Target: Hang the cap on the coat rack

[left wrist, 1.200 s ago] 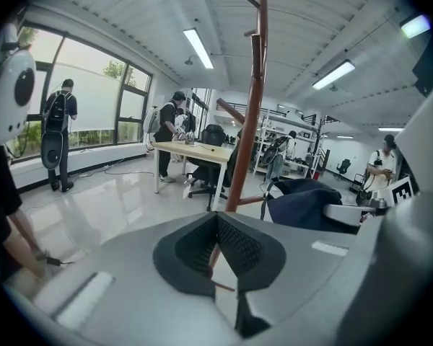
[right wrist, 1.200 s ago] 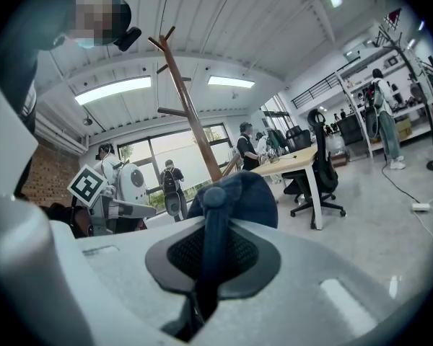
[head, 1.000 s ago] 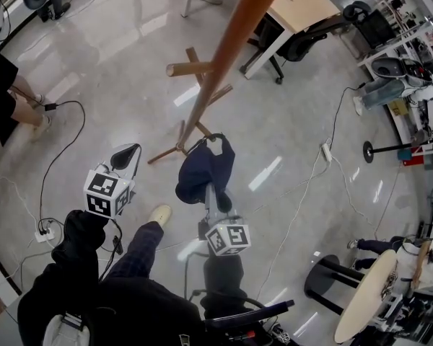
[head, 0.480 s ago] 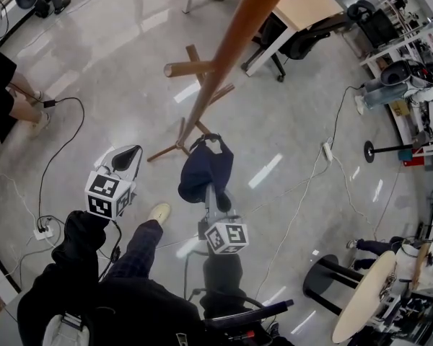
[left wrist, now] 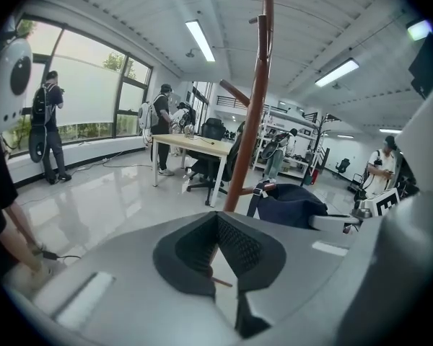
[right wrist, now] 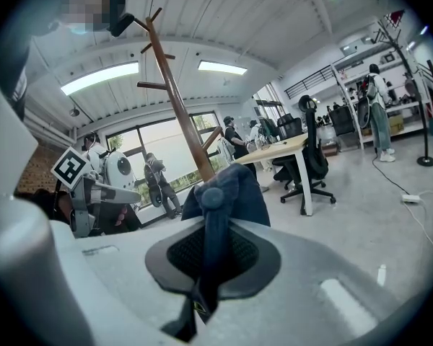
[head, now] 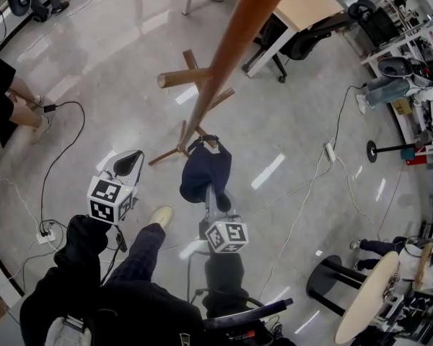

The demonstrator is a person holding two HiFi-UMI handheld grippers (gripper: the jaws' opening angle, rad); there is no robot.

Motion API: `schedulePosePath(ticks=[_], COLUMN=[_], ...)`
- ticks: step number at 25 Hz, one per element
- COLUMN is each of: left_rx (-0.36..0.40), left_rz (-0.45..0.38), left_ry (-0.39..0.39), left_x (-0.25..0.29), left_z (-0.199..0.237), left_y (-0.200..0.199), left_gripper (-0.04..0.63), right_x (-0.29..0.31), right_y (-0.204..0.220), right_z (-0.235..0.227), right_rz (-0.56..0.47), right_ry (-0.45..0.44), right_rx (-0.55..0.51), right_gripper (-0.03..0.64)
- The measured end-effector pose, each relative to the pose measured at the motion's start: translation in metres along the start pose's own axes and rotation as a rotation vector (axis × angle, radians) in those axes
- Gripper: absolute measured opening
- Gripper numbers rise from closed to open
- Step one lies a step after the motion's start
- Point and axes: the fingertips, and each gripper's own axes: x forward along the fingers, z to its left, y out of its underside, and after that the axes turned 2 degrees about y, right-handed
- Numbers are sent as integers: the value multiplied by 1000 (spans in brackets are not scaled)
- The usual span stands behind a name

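The right gripper [head: 211, 192] has its fingers closed on the navy cap [head: 206, 170]. In the right gripper view a fold of the dark blue fabric is pinched between the black pads [right wrist: 175, 254] of the right gripper [right wrist: 211, 258], and the rest of the cap [right wrist: 234, 186] stands up above them. From the head view the cap hangs clear of the floor [head: 115, 42], right beside the lower part of the slanting wooden pole of the coat rack [head: 224, 56]. Its rear strap loop lies close against a short lower peg [head: 202, 131], but I cannot tell whether the loop is over that peg. A longer peg [head: 184, 78] juts out higher up the pole and is bare. The left gripper [head: 128, 163] is held apart on the other side of the person's shoe [head: 159, 215], aimed towards the rack. In the left gripper view the fingers of the left gripper [left wrist: 218, 254] meet at their tips with nothing between them, and beyond them the coat rack [left wrist: 254, 121] rises with the cap [left wrist: 292, 206] next to it. A pale tabletop [head: 303, 2] on white legs stands past the rack with a black office chair [head: 296, 45] pushed up to it, and a white cable [head: 303, 200] trails across the glossy floor.
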Motion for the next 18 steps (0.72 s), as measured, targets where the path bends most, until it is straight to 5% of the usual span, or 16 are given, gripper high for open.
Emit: schedulePosePath(ticks=[18], left_rx=[-16], left_rz=[1], left_ry=[-12], left_x=[8], left_z=[9], left_y=[5], left_gripper=[2], right_x=[26], right_y=[13], right_z=[-5], right_rz=[37], right_ry=[-16], right_rx=[-12], right_gripper=[15])
